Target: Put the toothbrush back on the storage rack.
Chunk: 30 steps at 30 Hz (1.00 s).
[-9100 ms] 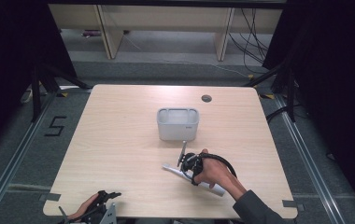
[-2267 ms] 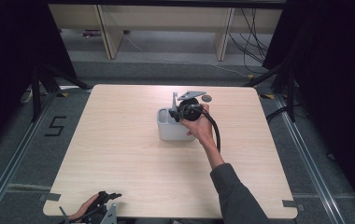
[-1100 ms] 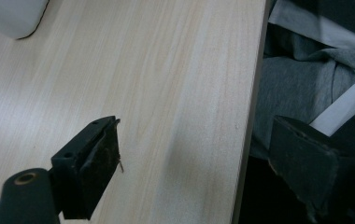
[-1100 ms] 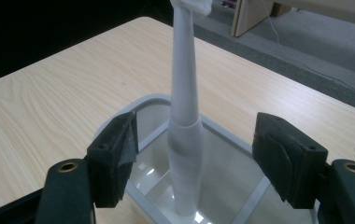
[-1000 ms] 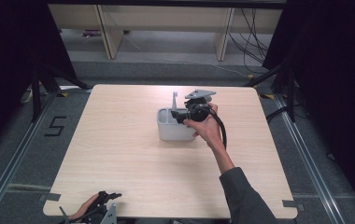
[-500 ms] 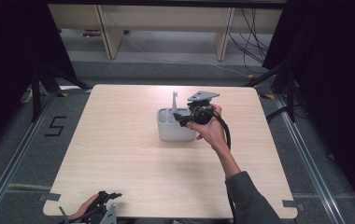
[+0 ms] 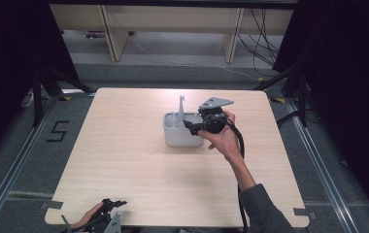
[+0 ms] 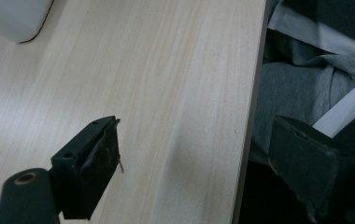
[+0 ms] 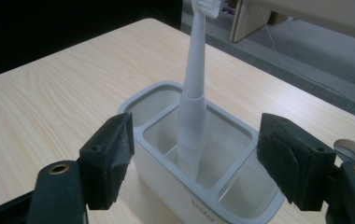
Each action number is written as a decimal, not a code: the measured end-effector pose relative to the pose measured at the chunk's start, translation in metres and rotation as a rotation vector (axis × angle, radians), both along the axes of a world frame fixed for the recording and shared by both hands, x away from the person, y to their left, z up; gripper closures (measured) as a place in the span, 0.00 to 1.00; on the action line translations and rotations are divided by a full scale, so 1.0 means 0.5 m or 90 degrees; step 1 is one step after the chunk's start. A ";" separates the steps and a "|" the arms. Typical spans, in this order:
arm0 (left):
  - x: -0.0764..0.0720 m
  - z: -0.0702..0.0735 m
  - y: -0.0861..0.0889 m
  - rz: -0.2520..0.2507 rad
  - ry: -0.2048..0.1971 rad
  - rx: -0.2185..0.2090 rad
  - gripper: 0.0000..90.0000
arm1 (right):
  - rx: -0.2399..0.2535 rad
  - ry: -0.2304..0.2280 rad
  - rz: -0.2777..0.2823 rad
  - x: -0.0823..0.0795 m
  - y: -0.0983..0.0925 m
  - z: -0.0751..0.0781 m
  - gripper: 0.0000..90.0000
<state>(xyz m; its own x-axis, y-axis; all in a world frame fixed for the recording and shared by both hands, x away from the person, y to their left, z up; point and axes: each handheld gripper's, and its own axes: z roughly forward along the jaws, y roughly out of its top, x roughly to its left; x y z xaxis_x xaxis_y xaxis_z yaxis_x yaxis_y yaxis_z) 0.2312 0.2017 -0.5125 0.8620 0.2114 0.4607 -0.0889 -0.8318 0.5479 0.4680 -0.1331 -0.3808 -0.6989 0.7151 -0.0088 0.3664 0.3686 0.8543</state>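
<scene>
A white toothbrush (image 7: 181, 104) stands upright in the middle compartment of a pale grey holder (image 7: 173, 139) near the table's centre. My right gripper (image 7: 188, 125) hovers just right of the holder, pointing at it. In the right gripper view the toothbrush (image 9: 192, 107) rises from the holder (image 9: 140, 134) beyond my right gripper (image 9: 199, 140). Its jaws have just been opening, and neither pad touches the brush. My left gripper (image 7: 109, 206) rests at the table's front left edge. In the left gripper view, my left gripper (image 8: 199, 144) is open over bare wood.
A round silver disc (image 9: 351, 149) lies on the table just beyond the holder. The table's front edge (image 8: 250, 116) runs beside the left gripper, with the person's grey clothing past it. Shelving and cables stand behind the table.
The right gripper carried the toothbrush from the table's front to the holder and let it go. Over the last second it has drawn back to the right while the brush stays standing.
</scene>
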 end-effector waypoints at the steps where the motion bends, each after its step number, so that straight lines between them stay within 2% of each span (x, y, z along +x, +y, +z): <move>1: 0.000 0.000 0.000 0.000 0.001 -0.002 0.18 | 0.002 -0.006 -0.004 -0.003 -0.001 0.002 0.32; 4: -0.001 -0.002 -0.001 0.005 -0.002 -0.015 0.18 | 0.010 -0.003 -0.003 -0.014 -0.006 0.005 0.31; 5: -0.001 0.001 0.000 -0.001 -0.002 -0.001 0.18 | 0.006 -0.002 -0.006 -0.019 -0.007 0.006 0.31; 6: 0.000 0.001 0.000 -0.001 -0.002 -0.003 0.18 | 0.004 -0.011 -0.002 -0.020 -0.008 0.004 0.30; 8: 0.000 0.001 0.000 0.000 -0.001 0.002 0.18 | -0.002 -0.007 -0.002 -0.027 -0.011 0.004 0.29; 15: -0.001 0.000 0.000 0.000 0.000 -0.004 0.18 | 0.002 -0.010 -0.004 -0.047 -0.016 -0.005 0.27; 20: -0.001 -0.001 -0.001 0.001 0.001 -0.008 0.18 | 0.006 -0.001 -0.001 -0.062 -0.019 -0.006 0.27; 22: 0.000 0.001 0.000 0.000 0.000 0.000 0.18 | 0.002 -0.005 0.006 -0.064 -0.017 -0.007 0.27; 25: -0.001 0.001 0.000 0.002 -0.002 -0.003 0.18 | -0.003 -0.011 0.015 -0.068 -0.015 -0.006 0.26; 26: 0.000 0.002 0.000 0.002 -0.004 0.001 0.18 | 0.005 0.000 0.008 -0.073 -0.013 -0.007 0.26; 27: 0.000 0.002 0.000 0.000 -0.005 0.003 0.18 | 0.005 -0.010 0.012 -0.072 -0.012 -0.008 0.26; 30: -0.002 0.000 -0.001 0.003 -0.004 -0.013 0.18 | -0.002 -0.013 0.015 -0.076 -0.013 -0.010 0.26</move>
